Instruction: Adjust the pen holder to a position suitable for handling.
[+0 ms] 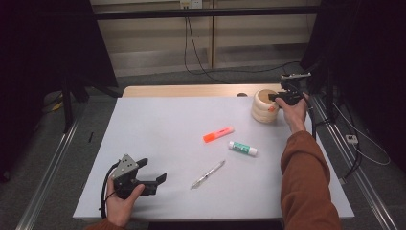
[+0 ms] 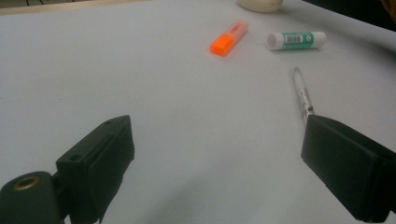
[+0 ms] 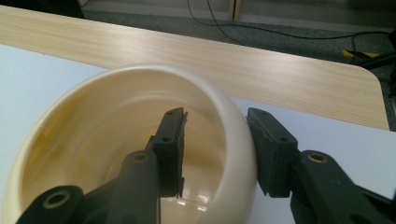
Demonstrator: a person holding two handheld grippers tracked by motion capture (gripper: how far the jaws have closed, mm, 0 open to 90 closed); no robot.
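- At the far right of the table [image 1: 158, 129], my right gripper [image 1: 283, 96] straddled the rim of the cream pot [image 1: 265, 106], one jaw inside and one outside.
- In the right gripper view, my jaws sat about half open around the pot's [image 3: 140, 140] wall; the outer pad looked to be touching it, while a gap showed between the inner pad and the wall, so I could not tell that the grip was firm.
- The pot stood upright on the white sheet, close to the wooden strip [image 3: 261, 65] at the far edge.
- Near the front left corner, my left gripper [image 1: 153, 172] hung low over the sheet, jaws spread wide with nothing between them.
- Between the two grippers lay an orange marker [image 1: 218, 134], a glue stick [image 1: 242, 148] and a pen [image 1: 208, 174], each apart from the others and well away from the pot.
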